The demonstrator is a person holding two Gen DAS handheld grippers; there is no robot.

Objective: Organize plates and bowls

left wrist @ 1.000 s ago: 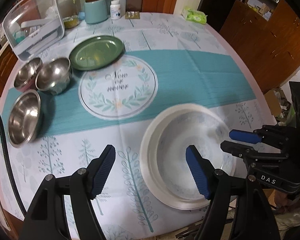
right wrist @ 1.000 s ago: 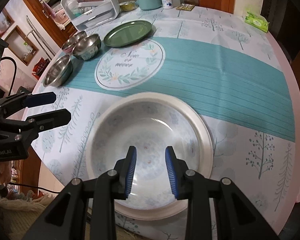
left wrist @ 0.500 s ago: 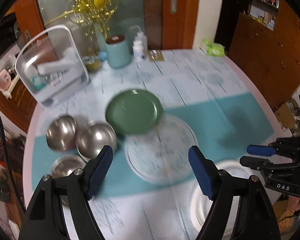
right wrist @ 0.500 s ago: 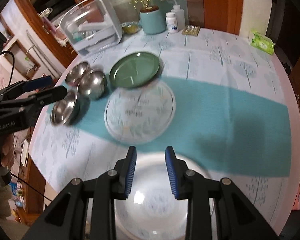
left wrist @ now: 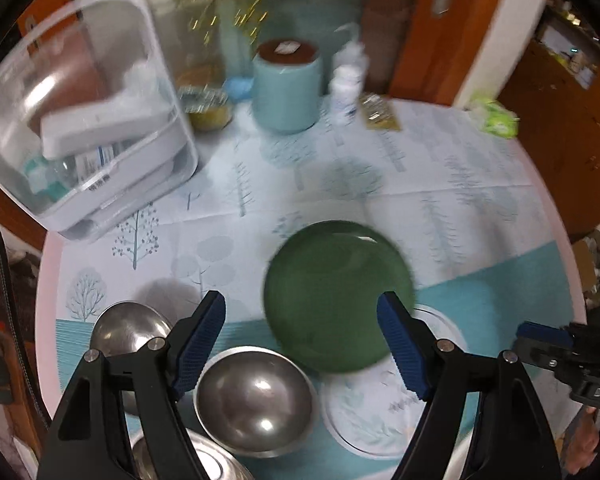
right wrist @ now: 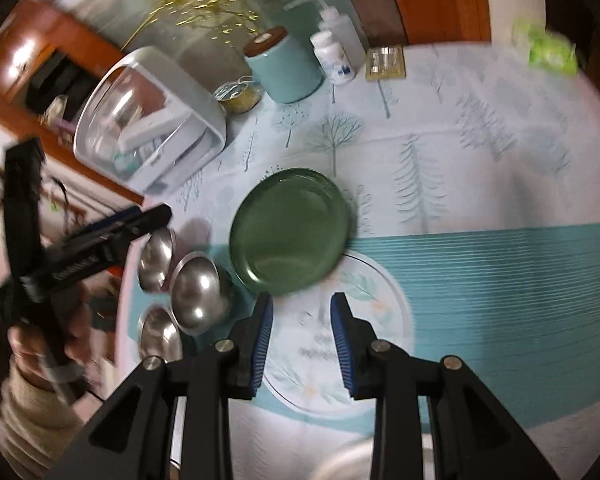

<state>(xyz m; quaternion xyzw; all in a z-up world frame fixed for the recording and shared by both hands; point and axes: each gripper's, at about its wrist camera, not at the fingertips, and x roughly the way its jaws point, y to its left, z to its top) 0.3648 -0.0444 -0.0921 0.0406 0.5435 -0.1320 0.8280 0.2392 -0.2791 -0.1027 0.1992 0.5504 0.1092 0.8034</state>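
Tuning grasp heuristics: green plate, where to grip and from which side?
Pinch the green plate at its raised rim, probably on the edge toward the printed wreath circle, coming in low. It lies flat, so only the rim gives the fingers purchase. The steel bowls crowd its other side.

Left gripper [left wrist: 302, 346] tilts downward, jaws wide and empty; right gripper [right wrist: 301, 342] tilts downward, jaws narrowly parted, empty.

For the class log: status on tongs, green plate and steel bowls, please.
Both tongs, left and right, open, empty. Green plate flat on cloth, untouched. Three steel bowls crowd its left edge.
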